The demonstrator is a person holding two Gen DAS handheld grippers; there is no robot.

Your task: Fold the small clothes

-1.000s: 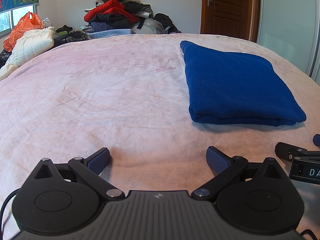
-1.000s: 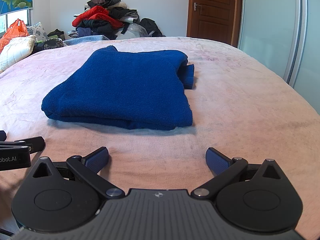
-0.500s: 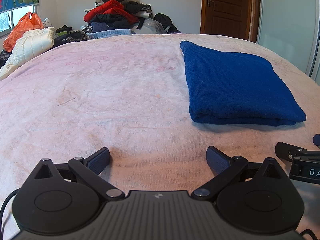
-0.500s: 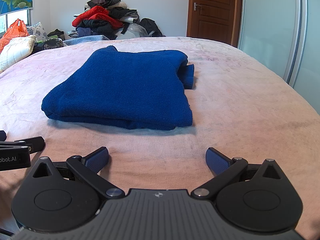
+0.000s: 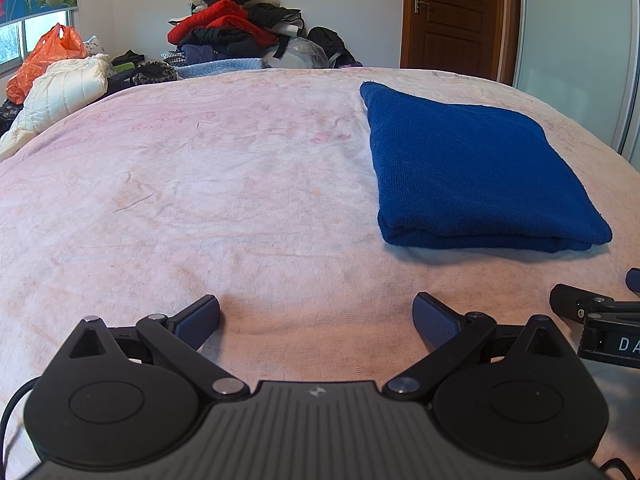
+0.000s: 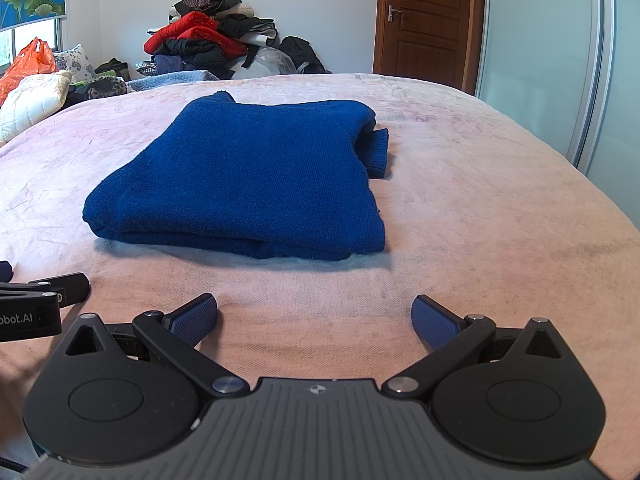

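Observation:
A dark blue knit garment [image 5: 476, 168] lies folded into a thick rectangle on the pink bed cover [image 5: 200, 184]. In the right wrist view the garment [image 6: 256, 176] lies straight ahead, with a ribbed cuff sticking out at its far right side. My left gripper [image 5: 316, 316] is open and empty, low over the bed, to the near left of the garment. My right gripper [image 6: 314, 316] is open and empty, just in front of the garment's near fold. Each gripper shows at the edge of the other's view.
A pile of red, black and grey clothes [image 5: 236, 32] sits beyond the far end of the bed. A white padded jacket [image 5: 60, 88] and an orange plastic bag [image 5: 48, 52] lie at far left. A wooden door [image 5: 452, 16] and sliding wardrobe panel [image 6: 540, 60] stand at right.

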